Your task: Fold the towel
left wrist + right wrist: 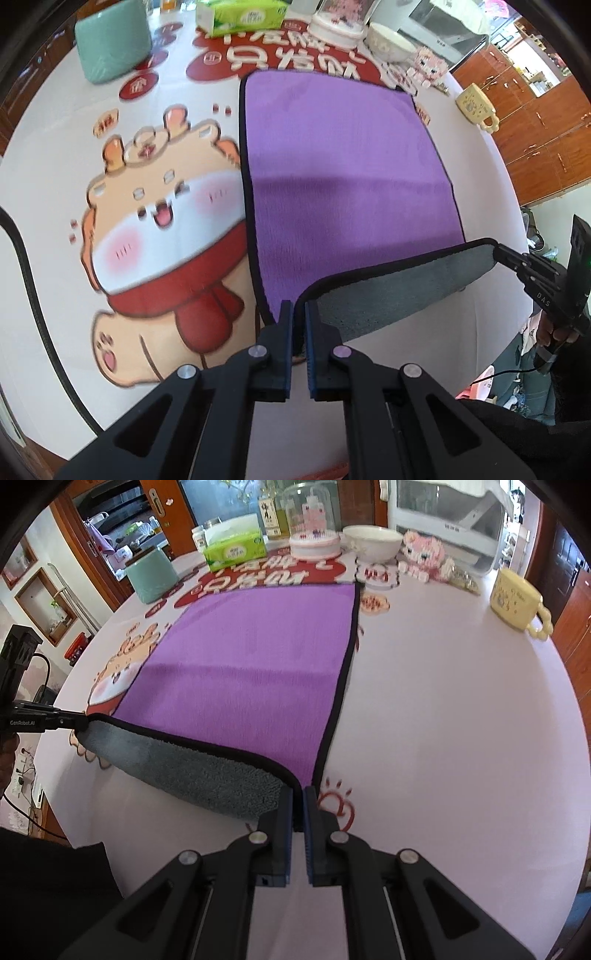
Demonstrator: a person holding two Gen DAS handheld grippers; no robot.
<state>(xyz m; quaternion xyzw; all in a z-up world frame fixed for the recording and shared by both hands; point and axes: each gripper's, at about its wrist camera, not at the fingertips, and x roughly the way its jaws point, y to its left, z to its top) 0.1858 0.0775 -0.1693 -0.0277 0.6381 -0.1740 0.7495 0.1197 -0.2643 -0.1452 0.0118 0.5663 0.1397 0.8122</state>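
A purple towel [343, 155] with a black hem and a grey underside lies flat on the round table; it also shows in the right wrist view [251, 657]. Its near edge is lifted off the table, so the grey underside [399, 288] faces me. My left gripper [299, 314] is shut on the towel's near left corner. My right gripper [299, 797] is shut on the near right corner. Each gripper shows in the other's view, the right one [496, 254] and the left one [83, 722], at the raised edge's far end.
The table has a white cloth with a cartoon animal [159, 236] left of the towel. At the back stand a green canister [110, 40], a tissue box [236, 550], a cake model under a dome [314, 535], a white bowl [373, 542] and a yellow mug [517, 602] at right.
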